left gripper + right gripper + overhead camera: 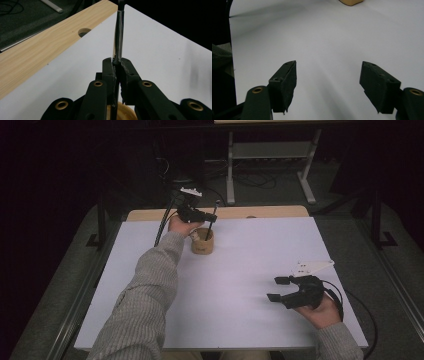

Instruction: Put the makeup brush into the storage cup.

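Observation:
A round wooden cup (202,242) stands on the white tabletop (240,270) toward the back left. A thin dark pen-like stick (216,207) rises slanted out of it. My left gripper (212,218) hangs over the cup, shut on the stick's middle. In the left gripper view the two jaws (117,61) press together around the glossy stick (119,32), and the cup's rim (123,113) shows just below them. My right gripper (273,288) rests open near the front right, well away from the cup. Its jaws (328,75) hold nothing, and the cup's base (350,2) sits far ahead.
A bare wooden strip (270,212) with a round hole (84,32) runs along the table's far edge. A grey-sleeved forearm (150,290) crosses the left half of the table. Metal desk legs (231,170) stand on the dark floor behind.

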Tool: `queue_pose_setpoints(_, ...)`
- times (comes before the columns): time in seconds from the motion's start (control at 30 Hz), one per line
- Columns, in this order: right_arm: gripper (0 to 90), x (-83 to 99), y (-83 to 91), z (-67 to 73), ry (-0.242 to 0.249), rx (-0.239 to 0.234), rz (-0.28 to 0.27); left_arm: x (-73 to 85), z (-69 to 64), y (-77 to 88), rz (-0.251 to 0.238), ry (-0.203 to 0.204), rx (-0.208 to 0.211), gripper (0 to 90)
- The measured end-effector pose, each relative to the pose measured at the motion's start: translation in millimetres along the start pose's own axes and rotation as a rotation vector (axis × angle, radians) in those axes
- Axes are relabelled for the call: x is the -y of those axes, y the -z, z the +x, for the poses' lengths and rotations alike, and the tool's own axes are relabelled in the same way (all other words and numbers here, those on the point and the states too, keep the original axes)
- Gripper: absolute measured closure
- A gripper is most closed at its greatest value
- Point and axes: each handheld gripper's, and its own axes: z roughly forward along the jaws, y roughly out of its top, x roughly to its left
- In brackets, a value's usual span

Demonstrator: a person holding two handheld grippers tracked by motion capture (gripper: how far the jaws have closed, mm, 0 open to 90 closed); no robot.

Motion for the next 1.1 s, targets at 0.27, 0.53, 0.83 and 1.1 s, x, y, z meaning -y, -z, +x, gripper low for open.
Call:
queue_pose_setpoints(0.27,28.5,-0.1,-0.3,0.1,-0.001,-0.003,-0.001,0.2,-0.7,2.4,0.029,-0.003,-0.012,82.6)
queue_pose_setpoints(0.53,28.5,0.1,0.3,0.0,-0.002,-0.004,-0.008,-0.4,-5.5,0.3,0.064,-0.026,-0.018,82.6)
queue_pose_setpoints(0.83,28.3,0.2,1.2,0.8,-0.002,-0.006,-0.010,0.2,-10.3,7.5,0.084,-0.030,-0.045,71.9)
queue_pose_setpoints(1.1,28.0,-0.1,0.4,1.9,-0.003,-0.005,-0.008,5.4,-13.0,19.2,0.080,-0.021,-0.049,69.8)
